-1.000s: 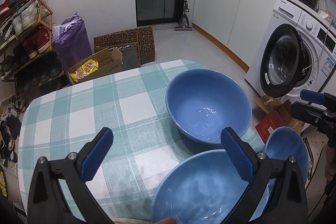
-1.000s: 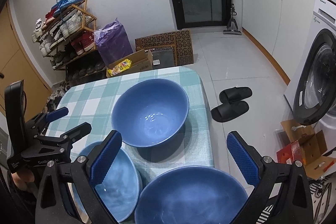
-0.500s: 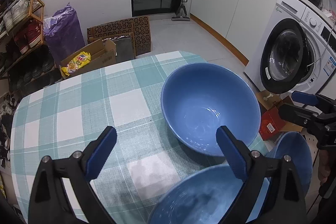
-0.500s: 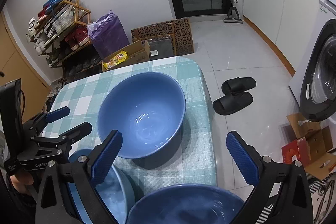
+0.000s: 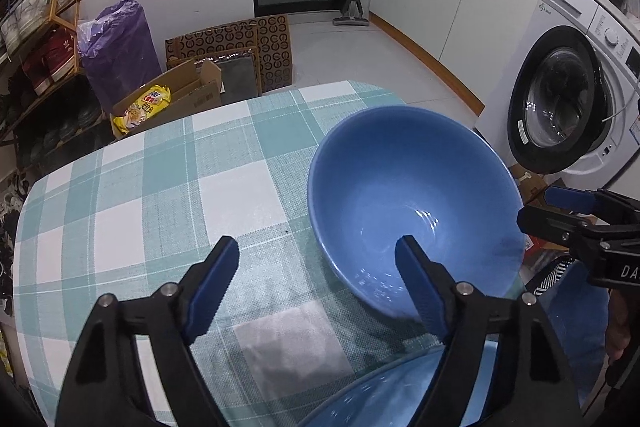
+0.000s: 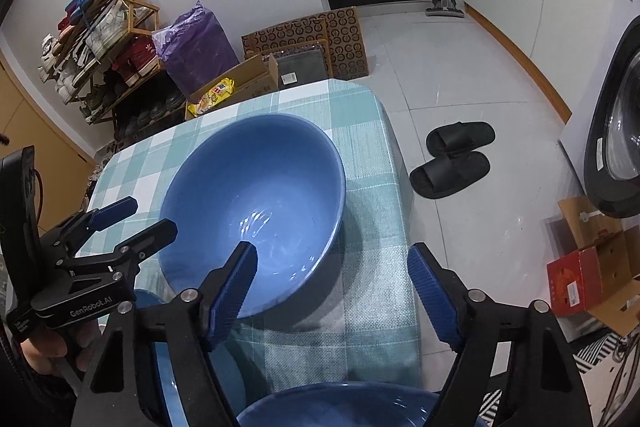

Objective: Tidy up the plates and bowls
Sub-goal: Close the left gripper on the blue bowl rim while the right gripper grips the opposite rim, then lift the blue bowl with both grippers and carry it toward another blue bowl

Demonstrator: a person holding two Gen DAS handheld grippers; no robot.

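Left wrist view, large bowl: your big blue bowl point(image 5: 412, 203) sits upright on the checked bench point(image 5: 140, 211), toward its right side, likely left there as the base for stacking.
Left wrist view, left gripper: your left gripper point(image 5: 316, 279) hovers above the cloth with jaws wide and nothing between them; the right-hand finger overlaps the bowl's near rim in the picture, though contact cannot be judged.
Left wrist view, near bowl: a second blue bowl point(image 5: 400, 395) shows at the bottom edge, under your tool.
Left wrist view, open room: bare cloth runs to the left and far side of the bench; the right gripper point(image 5: 560, 211) stands just off the bowl's right rim, so that side is tight.
Right wrist view, right gripper: jaws wide, holding nothing, your right gripper point(image 6: 332, 275) is aimed at the large bowl's near rim.
Right wrist view, bowls: another blue bowl point(image 6: 340, 407) lies at the bottom edge, and a smaller one point(image 6: 200, 375) sits low on the left.
Right wrist view, edges: the bench's right edge drops to the floor near the slippers point(image 6: 452, 159); keep bowls inboard.
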